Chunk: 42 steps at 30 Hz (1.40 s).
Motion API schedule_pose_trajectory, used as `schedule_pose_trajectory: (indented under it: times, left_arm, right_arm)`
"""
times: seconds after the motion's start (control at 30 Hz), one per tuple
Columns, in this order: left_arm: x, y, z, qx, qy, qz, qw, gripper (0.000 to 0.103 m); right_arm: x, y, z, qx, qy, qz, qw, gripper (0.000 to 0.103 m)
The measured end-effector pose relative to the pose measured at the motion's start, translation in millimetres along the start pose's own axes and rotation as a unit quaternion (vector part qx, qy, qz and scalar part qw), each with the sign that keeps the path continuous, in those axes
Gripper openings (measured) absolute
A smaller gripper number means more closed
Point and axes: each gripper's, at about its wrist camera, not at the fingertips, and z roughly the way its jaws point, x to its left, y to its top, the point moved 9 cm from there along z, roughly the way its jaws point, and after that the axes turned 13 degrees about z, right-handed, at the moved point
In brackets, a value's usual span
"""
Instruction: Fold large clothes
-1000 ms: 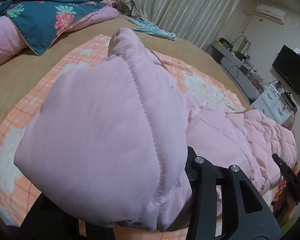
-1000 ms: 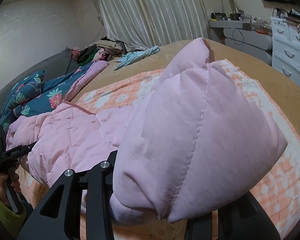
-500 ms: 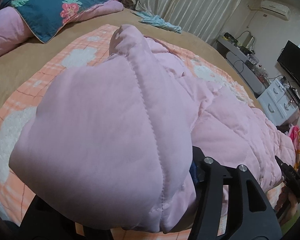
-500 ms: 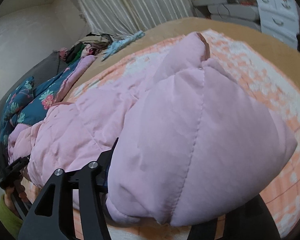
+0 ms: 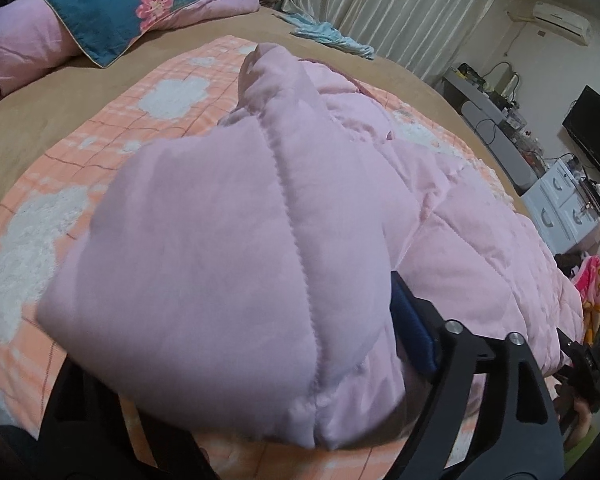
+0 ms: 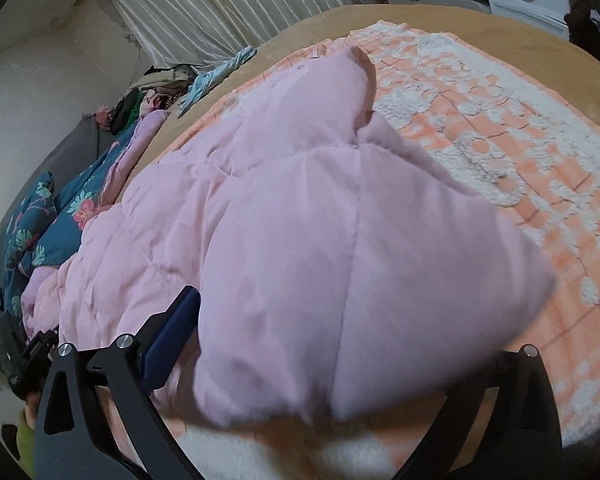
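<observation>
A large pink quilted padded garment (image 5: 460, 224) lies across the orange-and-white checked blanket (image 5: 52, 208) on the bed. My left gripper (image 5: 236, 392) is shut on one bunched corner of it (image 5: 228, 248); the fabric bulges over the jaws and hides the tips. My right gripper (image 6: 340, 392) is shut on the other bunched corner (image 6: 360, 264). The garment (image 6: 140, 248) stretches between the two grippers. Each gripper shows at the edge of the other's view: the right one (image 5: 584, 364), the left one (image 6: 24, 360).
A blue floral duvet (image 5: 112, 4) and pink bedding lie at the head of the bed. A light blue cloth (image 5: 332, 40) lies near the curtains. A desk, white drawers (image 5: 564, 204) and a TV (image 5: 592, 136) stand beside the bed.
Both grippers have moved forward and down over the bed with the garment's corners, carrying that edge over the rest of the garment. The grip is unchanged.
</observation>
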Motion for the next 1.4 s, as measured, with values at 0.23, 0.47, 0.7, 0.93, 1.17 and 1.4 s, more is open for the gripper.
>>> schedule_pose_trajectory:
  times: [0.23,0.47,0.7,0.93,1.17,1.4]
  left_arm:
    - [2,-8,-17,0.003,0.009,0.004,0.9999,0.088]
    - [1,-14,-45,0.001,0.016,0.011,0.9998,0.093]
    - [-13,-9,-83,-0.025,0.022,0.038,0.9987,0.094]
    - [-41,3,-121,-0.067,0.009,0.065,0.9955,0.094]
    - [-71,1,-138,-0.088,-0.001,0.097,0.9914,0.094]
    - [-95,-13,-141,-0.094,-0.011,0.110,0.9894,0.094]
  right_arm:
    - [-2,-13,-27,-0.017,-0.025,-0.032,0.999,0.099]
    - [13,-22,-60,-0.051,-0.030,-0.066,0.996,0.099]
    - [46,-24,-104,-0.103,-0.021,-0.120,0.987,0.099]
    - [73,-35,-139,-0.134,-0.001,-0.160,0.978,0.099]
    - [96,-52,-165,-0.155,-0.002,-0.199,0.968,0.099]
    - [111,-69,-179,-0.175,-0.002,-0.222,0.959,0.099]
